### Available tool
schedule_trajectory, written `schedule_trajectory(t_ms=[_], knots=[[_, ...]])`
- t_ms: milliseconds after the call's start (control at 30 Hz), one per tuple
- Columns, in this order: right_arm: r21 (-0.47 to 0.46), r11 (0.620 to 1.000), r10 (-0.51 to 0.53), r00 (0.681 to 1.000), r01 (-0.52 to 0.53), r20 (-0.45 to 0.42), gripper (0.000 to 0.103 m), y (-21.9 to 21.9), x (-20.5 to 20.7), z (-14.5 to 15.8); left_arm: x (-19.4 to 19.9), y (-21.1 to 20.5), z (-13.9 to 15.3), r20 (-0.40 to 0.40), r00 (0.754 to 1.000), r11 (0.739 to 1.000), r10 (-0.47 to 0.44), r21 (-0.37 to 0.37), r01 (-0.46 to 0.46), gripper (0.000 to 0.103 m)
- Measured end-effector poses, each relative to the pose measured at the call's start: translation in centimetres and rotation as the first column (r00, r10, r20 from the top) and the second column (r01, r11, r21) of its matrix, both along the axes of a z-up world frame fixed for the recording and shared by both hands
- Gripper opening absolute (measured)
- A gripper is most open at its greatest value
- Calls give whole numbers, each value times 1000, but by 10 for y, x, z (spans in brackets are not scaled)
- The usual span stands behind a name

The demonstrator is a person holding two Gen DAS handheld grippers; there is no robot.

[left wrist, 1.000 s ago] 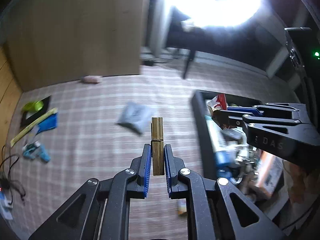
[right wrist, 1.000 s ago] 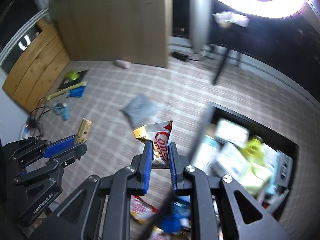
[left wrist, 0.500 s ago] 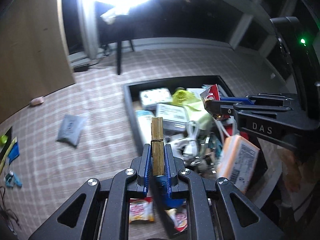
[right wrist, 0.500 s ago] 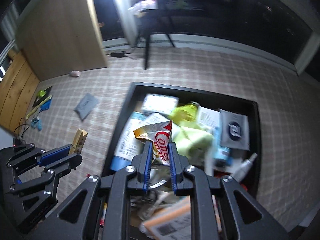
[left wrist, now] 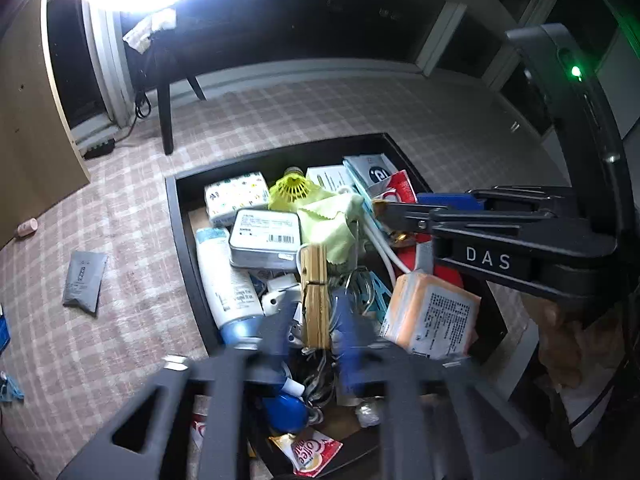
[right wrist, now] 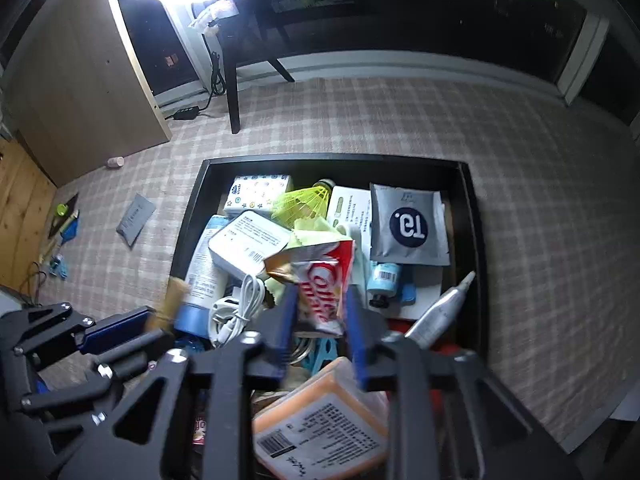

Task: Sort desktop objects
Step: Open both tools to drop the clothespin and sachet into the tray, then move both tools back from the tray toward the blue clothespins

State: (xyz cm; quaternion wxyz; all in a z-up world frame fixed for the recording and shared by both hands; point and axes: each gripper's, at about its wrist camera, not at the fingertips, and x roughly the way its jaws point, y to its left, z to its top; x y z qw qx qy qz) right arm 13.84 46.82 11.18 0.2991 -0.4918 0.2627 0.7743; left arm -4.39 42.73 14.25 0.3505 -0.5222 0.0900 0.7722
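Both my grippers are over the black rectangular tray point(right wrist: 188, 224) full of clutter, pointing steeply down.

Left gripper point(left wrist: 316, 320): jaws opening. The wooden clothespin point(left wrist: 314, 292) stands upright between the blue pads with a gap on each side, so the pads are off it. It's above the white charger and cable pile, just beside the white tube with a blue cap point(left wrist: 228, 280).

Right gripper point(right wrist: 320, 312): jaws opening too. The red-and-white foil coffee sachet point(right wrist: 320, 276) is between the fingers, upright; gaps show on both sides, no pinch. The orange plastic-wrapped block point(right wrist: 320, 420) lies below it.

Also in the tray: yellow plastic shuttlecock point(right wrist: 304, 204), white flat tin with barcode point(right wrist: 248, 244), grey square pouch with dark round logo point(right wrist: 408, 224). A grey flat packet point(right wrist: 136, 216) lies on the checked cloth point(right wrist: 540, 220) outside the tray, well apart.
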Motion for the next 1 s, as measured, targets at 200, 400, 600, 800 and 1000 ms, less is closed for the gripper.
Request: schedule_trajectory(t_ms=[200,400,600,800,1000], knots=[[-2,999,-32,999,32,2,42,5,1,2,-3,-8,0,-3,1000,1000,21,8,-21,56],[6,1000,-11,1000,11,7,43,1,-6,3,-6,-18,-3,7,999,999,43,1,-43,54],[-12,999,34,999,-34,1,43,-11,-23,0,-18,-48,-7,13,994,994,107,-8,-107,54],[-16,993,121,993,-121,-7,44,-31,-58,1,-42,-109,-12,22,967,967,254,-20,-254,54],[-5,971,238,971,-238,-9,44,-63,-107,5,-65,-189,-20,24,904,904,426,-38,-425,54]])
